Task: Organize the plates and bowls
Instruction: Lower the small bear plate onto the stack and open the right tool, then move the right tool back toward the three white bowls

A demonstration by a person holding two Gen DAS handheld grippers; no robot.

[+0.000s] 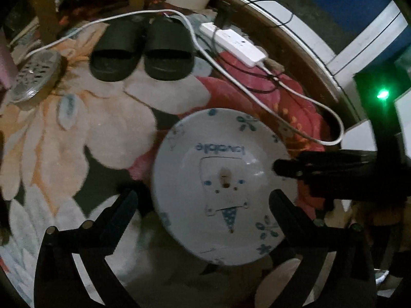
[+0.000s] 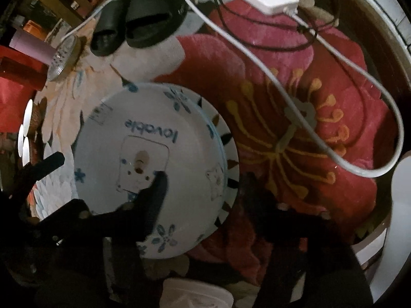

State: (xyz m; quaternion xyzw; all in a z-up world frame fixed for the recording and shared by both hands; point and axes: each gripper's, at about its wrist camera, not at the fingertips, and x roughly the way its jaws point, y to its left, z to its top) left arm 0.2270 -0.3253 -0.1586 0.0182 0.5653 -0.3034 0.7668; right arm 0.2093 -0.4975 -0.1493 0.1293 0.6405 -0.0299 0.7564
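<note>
A white plate (image 1: 223, 154) with blue flowers and the word "lovable" lies flat on the floral rug (image 1: 102, 133). My left gripper (image 1: 203, 197) stands open just above it, one finger at the plate's left edge and the other over its right rim. In the right wrist view the same plate (image 2: 143, 118) rests on top of a second plate (image 2: 231, 154) with black marks on its rim. My right gripper (image 2: 203, 179) is open and straddles the right rim, one finger over the plate's middle and the other outside. Neither gripper presses on a plate.
A pair of black slippers (image 1: 141, 51) sits on the rug beyond the plates. A white power strip (image 1: 236, 43) and its looping cables (image 1: 321, 107) lie at the right. A perforated metal disc (image 1: 36, 74) rests at the left. A white object (image 2: 195, 295) lies at the near edge.
</note>
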